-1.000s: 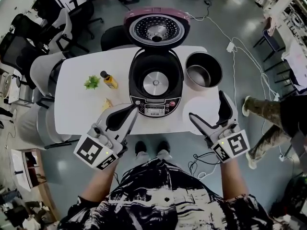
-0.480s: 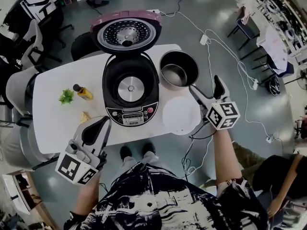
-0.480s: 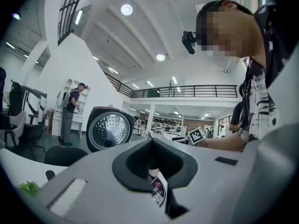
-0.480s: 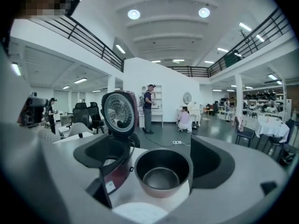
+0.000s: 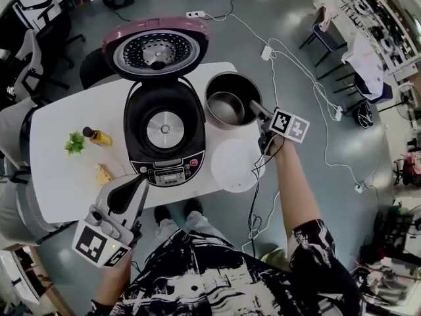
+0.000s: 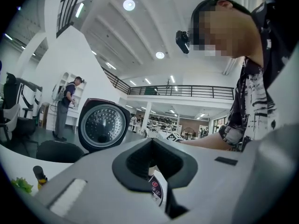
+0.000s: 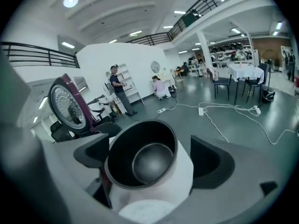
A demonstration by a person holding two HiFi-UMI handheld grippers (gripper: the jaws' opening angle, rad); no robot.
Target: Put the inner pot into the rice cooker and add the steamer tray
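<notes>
My right gripper [image 5: 258,125] is out over the right end of the white counter [image 5: 59,176], its jaws spread wide. Through them I look straight down into the inner pot [image 7: 142,160], which stands on the counter just right of the rice cooker [image 5: 164,127]. The pot sits between the jaws, but I cannot tell whether either touches its rim.

The cooker is open, its lid [image 5: 156,50] tipped up on the far side and its well empty. The steamer tray [image 5: 233,165], a flat white disc, lies near the right corner, on the near side of the pot and just under my right wrist.

My left gripper [image 5: 141,180] hangs off the near edge, left of the cooker's control panel [image 6: 156,190], jaws closed tip to tip on nothing.

On the left part of the counter are a small bottle [image 5: 97,136], a green sprig [image 5: 74,143] and a yellowish scrap [image 5: 103,174], all well apart from the cooker. A cable [image 5: 263,203] dangles off the counter under my right arm.
</notes>
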